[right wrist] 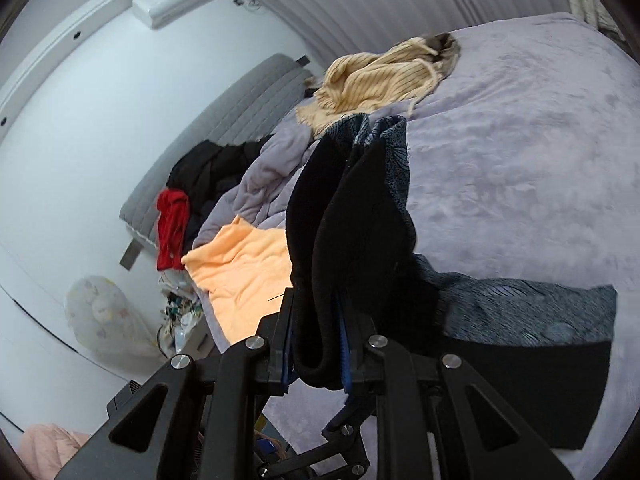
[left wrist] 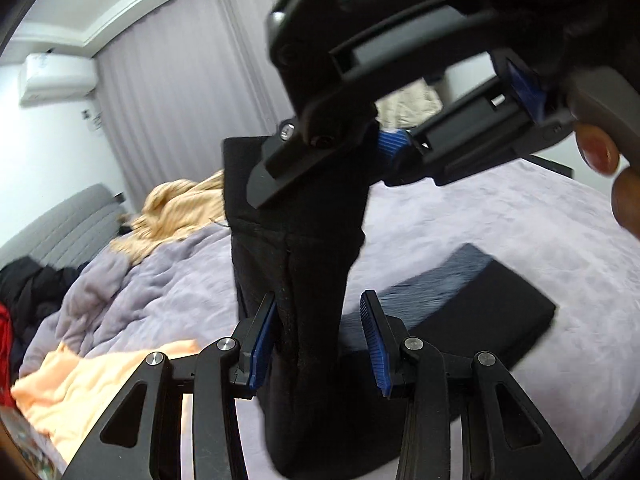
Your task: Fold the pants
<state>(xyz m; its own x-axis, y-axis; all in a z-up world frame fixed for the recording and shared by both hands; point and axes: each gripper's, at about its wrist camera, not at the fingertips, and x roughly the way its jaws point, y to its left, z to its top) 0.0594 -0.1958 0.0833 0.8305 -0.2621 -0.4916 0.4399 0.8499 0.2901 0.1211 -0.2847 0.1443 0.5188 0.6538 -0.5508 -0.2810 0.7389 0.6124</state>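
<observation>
Black cloth fills both grips. The right gripper (right wrist: 316, 344) is clamped on a thick rolled edge of the pants (right wrist: 352, 216), its blue pads pressed in from both sides, and the cloth rises from the jaws as a bunched fold with a blue-grey patterned lining showing at its top. In the left wrist view the same gripper (left wrist: 384, 152) appears from outside, nipping the upper end of the hanging pants (left wrist: 304, 240), with bare fingertips (left wrist: 598, 150) of the person's hand on its grey handle at the right edge.

The left gripper (left wrist: 320, 340) holds the lower part of that hanging column: its jaws stand fairly wide, the left pad lies against the cloth, and a gap shows between the right pad and the cloth, so how firmly it grips cannot be told from the picture alone.

Measured from the pants, the rest of the garment trails down to the right and lies flat on the lilac bed cover (right wrist: 520, 140), black outside with the patterned lining turned up. To the right and beyond the pants the bed cover is smooth and bare. To the left lie an orange cloth (right wrist: 240, 272), a rumpled lilac quilt (right wrist: 264, 184), a red garment (right wrist: 172, 232) and dark clothes by the grey headboard (right wrist: 224, 120). Behind the pants a yellow striped garment (right wrist: 380, 76) sits in a heap near pale curtains (left wrist: 180, 100).
</observation>
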